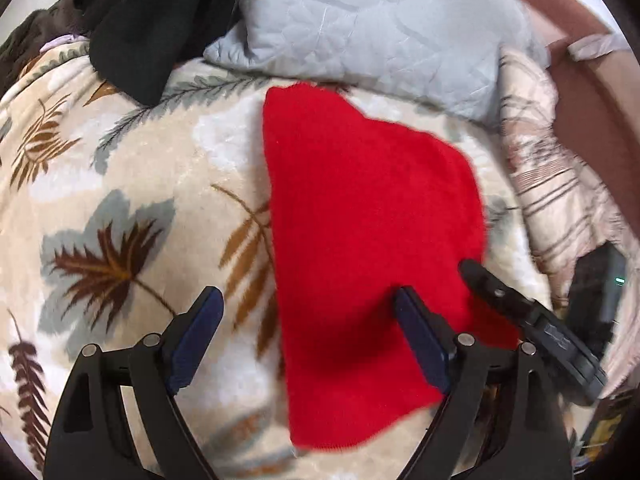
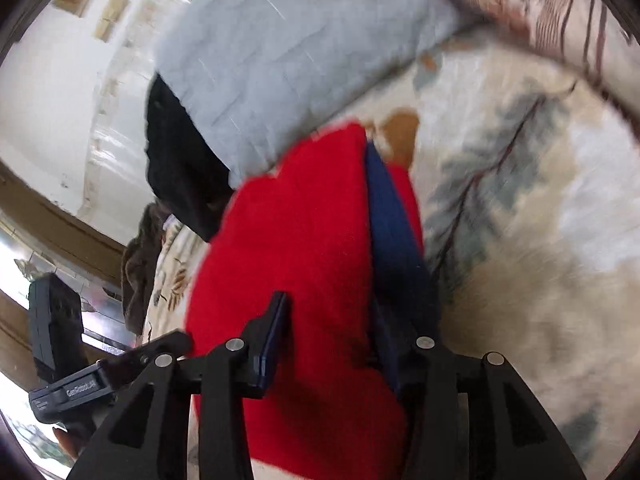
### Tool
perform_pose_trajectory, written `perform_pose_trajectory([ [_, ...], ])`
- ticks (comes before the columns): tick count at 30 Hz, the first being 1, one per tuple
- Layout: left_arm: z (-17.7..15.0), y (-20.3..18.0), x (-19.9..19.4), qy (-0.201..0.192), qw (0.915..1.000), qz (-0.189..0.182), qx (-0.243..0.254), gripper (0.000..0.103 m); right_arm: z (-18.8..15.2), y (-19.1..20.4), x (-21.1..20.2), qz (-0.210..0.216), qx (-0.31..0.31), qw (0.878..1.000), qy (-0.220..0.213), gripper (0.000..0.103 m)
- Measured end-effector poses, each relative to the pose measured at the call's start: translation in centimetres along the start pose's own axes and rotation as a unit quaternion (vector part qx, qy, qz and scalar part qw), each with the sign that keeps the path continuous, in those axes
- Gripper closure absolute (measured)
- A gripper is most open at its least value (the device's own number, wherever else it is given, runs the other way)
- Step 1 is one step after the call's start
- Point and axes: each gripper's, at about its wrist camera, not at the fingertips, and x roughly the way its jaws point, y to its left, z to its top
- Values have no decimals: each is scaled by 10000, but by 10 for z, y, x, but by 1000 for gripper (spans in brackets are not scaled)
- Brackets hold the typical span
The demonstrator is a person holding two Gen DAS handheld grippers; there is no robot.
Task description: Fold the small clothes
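A red knitted garment (image 1: 360, 200) lies flat on a leaf-patterned blanket (image 1: 120, 160), with its long side running away from me. My left gripper (image 1: 308, 292) hangs open and wide just above the garment's near left edge; one pad is over the blanket, the other over the red cloth. The right gripper (image 1: 476, 272) reaches in at the garment's near right edge. In the right wrist view the red garment (image 2: 304, 208) is bunched up between the blue pads of my right gripper (image 2: 326, 224), which is shut on it.
A grey quilted pillow (image 1: 360, 20) lies just beyond the garment, with a black garment (image 1: 148, 20) heaped to its left. Striped bedding (image 1: 552, 184) is piled along the right. The left gripper's body (image 2: 100, 372) shows at the lower left of the right wrist view.
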Motion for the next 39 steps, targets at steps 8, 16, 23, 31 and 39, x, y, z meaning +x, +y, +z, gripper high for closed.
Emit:
perform_pose_trajectory([
  [8, -4, 6, 27, 210, 9982, -540, -182, 4, -10, -9, 0, -244, -293, 9989, -281, 87],
  [16, 25, 3, -19, -494, 9983, -320, -16, 6, 19, 32, -17, -341, -616, 9924, -1007, 77],
  [23, 32, -9, 35, -236, 9982, 437, 327, 4, 8, 38, 44, -1405, -1550, 9770, -407, 85],
  [31, 50, 2, 16, -354, 9993, 119, 56, 7, 34, 54, 31, -1280, -1632, 9766, -564, 78],
  [39, 71, -4, 68, 284, 9987, 416, 85, 5, 58, 14, 66, -1064, -690, 9913, -358, 83],
])
